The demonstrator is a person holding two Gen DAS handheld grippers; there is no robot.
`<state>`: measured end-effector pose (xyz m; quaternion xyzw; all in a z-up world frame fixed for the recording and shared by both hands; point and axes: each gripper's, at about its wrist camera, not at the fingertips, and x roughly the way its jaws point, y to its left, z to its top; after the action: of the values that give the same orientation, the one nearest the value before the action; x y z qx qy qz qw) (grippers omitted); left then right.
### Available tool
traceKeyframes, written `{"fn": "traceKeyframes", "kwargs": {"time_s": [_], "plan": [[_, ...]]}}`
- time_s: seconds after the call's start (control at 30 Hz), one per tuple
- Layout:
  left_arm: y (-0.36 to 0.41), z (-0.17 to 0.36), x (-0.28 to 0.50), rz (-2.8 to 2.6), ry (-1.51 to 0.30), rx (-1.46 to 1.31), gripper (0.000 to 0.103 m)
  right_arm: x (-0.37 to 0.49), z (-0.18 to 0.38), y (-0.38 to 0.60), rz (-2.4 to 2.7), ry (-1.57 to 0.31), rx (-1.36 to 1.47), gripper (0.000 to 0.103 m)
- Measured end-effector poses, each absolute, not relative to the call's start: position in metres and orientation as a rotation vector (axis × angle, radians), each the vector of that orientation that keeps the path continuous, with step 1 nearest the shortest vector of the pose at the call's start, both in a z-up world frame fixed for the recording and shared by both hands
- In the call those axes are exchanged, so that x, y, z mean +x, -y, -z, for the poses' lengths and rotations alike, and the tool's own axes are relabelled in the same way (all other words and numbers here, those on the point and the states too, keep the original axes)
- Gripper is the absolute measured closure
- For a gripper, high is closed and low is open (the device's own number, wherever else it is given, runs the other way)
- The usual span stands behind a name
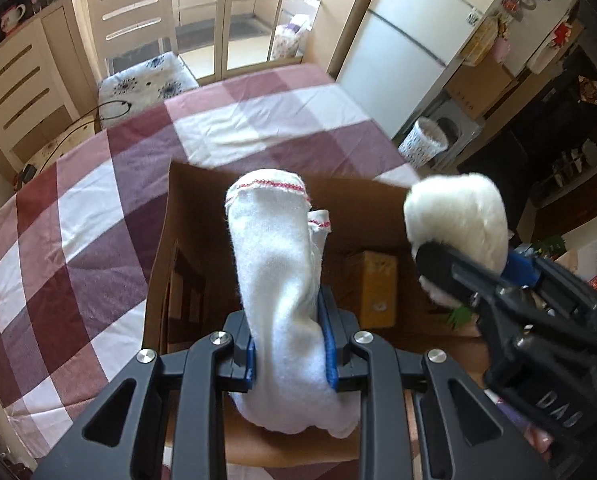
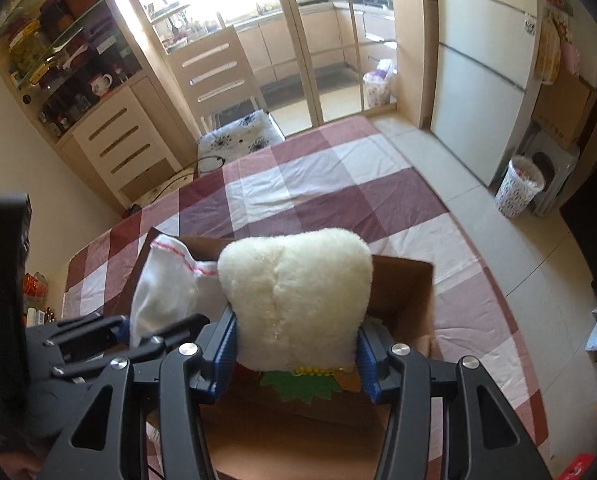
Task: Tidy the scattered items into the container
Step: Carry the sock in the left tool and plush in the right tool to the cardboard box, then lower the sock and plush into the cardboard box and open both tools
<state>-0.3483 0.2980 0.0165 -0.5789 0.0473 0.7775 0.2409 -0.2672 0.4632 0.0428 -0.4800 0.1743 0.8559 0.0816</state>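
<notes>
Left wrist view: left gripper (image 1: 289,350) clenched on a white sock (image 1: 278,280) with red-stitched cuff, held upright over the open cardboard box (image 1: 186,240). Inside the box, a yellow carton (image 1: 372,288) on the floor. To the right of the sock, right gripper (image 1: 474,280) clamped on a fluffy white plush toy (image 1: 456,220) above the box's right wall.

Right wrist view: right gripper (image 2: 296,354) gripping the plush toy (image 2: 294,300), green felt leaves at its base, over the box (image 2: 406,292). Left of the toy, the sock (image 2: 164,292) in the left gripper (image 2: 130,336). Box on a red-and-white checked tablecloth (image 2: 318,200).
</notes>
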Motion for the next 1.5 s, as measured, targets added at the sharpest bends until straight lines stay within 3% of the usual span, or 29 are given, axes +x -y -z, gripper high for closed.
{"fn": "traceKeyframes", "kwargs": {"time_s": [0.73,0.83,0.97,1.17,1.5], "plan": [[-0.298,0.020,-0.331,-2.111,-0.241,-1.605,0.076,-0.276,0.010,-0.445,-2.506,-0.471,-1.658,0.050],[-0.298,0.020,-0.332,-2.108,-0.231,-1.602,0.074,-0.277,0.010,-0.444,-2.512,-0.492,-1.654,0.048],[-0.298,0.019,-0.331,-2.114,-0.223,-1.586,0.058,-0.277,0.007,-0.448,-2.510,-0.534,-1.644,0.048],[-0.301,0.014,-0.327,-2.115,-0.223,-1.552,0.042,-0.276,0.002,-0.456,-2.496,-0.618,-1.648,0.047],[-0.305,0.003,-0.323,-2.132,-0.225,-1.513,0.037,-0.271,-0.015,-0.459,-2.511,-0.660,-1.626,0.046]]}}
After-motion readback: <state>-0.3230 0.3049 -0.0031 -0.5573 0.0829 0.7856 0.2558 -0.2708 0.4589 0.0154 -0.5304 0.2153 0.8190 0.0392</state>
